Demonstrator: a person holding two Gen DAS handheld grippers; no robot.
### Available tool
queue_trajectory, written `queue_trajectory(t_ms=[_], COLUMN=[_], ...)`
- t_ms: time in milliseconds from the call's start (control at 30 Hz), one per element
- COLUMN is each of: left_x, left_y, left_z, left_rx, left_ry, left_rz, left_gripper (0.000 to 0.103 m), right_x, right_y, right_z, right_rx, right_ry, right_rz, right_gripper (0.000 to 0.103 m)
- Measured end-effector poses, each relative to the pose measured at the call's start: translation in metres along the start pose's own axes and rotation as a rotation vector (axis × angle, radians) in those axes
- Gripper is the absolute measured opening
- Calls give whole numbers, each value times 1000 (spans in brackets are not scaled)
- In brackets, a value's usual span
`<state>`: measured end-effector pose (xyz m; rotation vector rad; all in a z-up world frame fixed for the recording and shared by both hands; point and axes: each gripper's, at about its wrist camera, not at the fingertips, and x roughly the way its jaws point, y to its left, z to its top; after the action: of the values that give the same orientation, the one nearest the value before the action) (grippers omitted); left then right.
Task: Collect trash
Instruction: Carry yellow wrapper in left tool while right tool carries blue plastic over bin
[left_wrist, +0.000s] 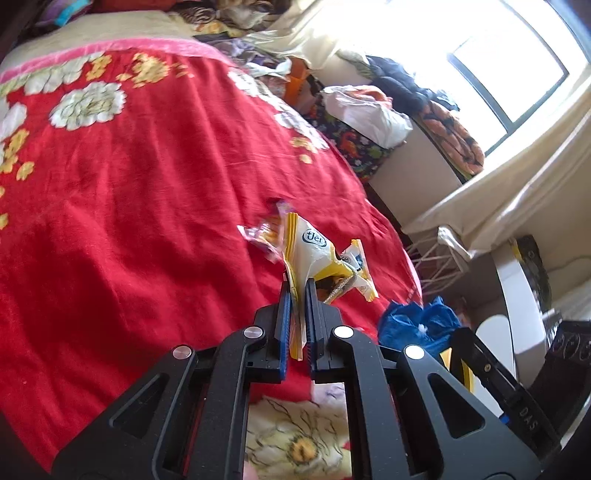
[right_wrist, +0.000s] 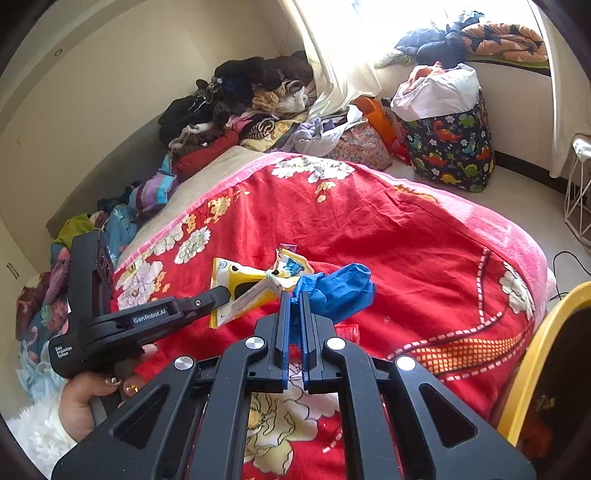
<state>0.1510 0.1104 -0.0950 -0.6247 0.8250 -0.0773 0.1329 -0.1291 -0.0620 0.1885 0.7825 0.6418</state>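
Note:
My left gripper (left_wrist: 298, 286) is shut on a yellow and white snack wrapper (left_wrist: 314, 251) and holds it just above the red floral blanket (left_wrist: 129, 203). The wrapper also shows in the right wrist view (right_wrist: 243, 284), gripped by the left gripper (right_wrist: 221, 295). My right gripper (right_wrist: 294, 297) is shut on a crumpled blue plastic bag (right_wrist: 340, 286); the bag also shows in the left wrist view (left_wrist: 421, 325). A small pink and purple wrapper (left_wrist: 264, 230) lies on the blanket beyond the yellow one, and shows in the right wrist view (right_wrist: 290, 251).
A heap of clothes (right_wrist: 240, 107) lies along the far wall side of the bed. A dinosaur-print bag (right_wrist: 450, 147) full of laundry stands on the floor by the curtained window. A white wire basket (right_wrist: 578, 192) is at right. A yellow-rimmed bin (right_wrist: 535, 354) sits at lower right.

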Motion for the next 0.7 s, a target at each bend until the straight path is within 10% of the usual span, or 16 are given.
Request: queue_trajectory(t_ms=[700], left_x=[-10], left_y=[-95], left_z=[-26], left_rx=[213], left_ry=[0], left_rz=[-101], left_gripper=[4], right_x=[-93], right_y=[-53], right_z=[-16], right_rx=[124], right_ry=[-150], right_rz=[-107], right_gripper=[5])
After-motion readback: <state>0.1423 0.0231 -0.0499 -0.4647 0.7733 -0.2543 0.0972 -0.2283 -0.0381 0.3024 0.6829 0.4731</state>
